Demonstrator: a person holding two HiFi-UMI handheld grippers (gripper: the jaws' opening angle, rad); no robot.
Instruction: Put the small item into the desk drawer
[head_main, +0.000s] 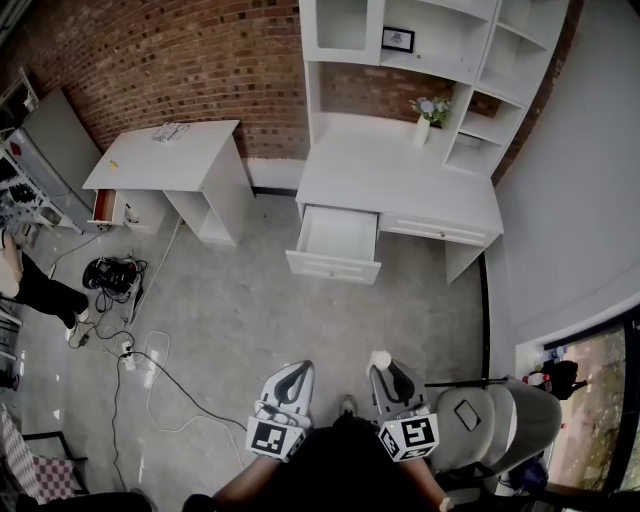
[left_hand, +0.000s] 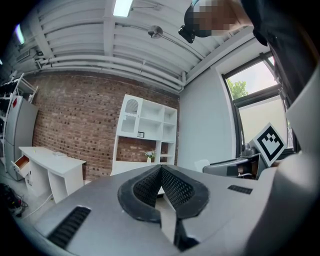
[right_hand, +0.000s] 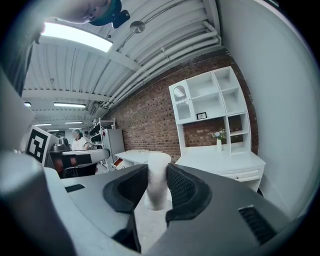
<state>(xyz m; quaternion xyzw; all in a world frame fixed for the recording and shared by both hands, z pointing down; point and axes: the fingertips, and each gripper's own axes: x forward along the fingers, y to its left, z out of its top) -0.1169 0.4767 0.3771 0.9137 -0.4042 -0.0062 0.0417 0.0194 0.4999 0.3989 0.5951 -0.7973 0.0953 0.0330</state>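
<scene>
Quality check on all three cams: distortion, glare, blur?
Head view: heavy fisheye, the white desk bows, corners dark. Left gripper view: window overexposed, black vignette at edges. Right gripper view: ceiling light glares; small white item up close looks soft.

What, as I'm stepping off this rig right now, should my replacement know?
Left gripper: shut, empty.
Right gripper: shut on the white item, held upright.
Drawer: open and bare, in the desk across the floor.
Done: item gripped, drawer open.
To do: carry the item over, set it in the drawer, release.
</scene>
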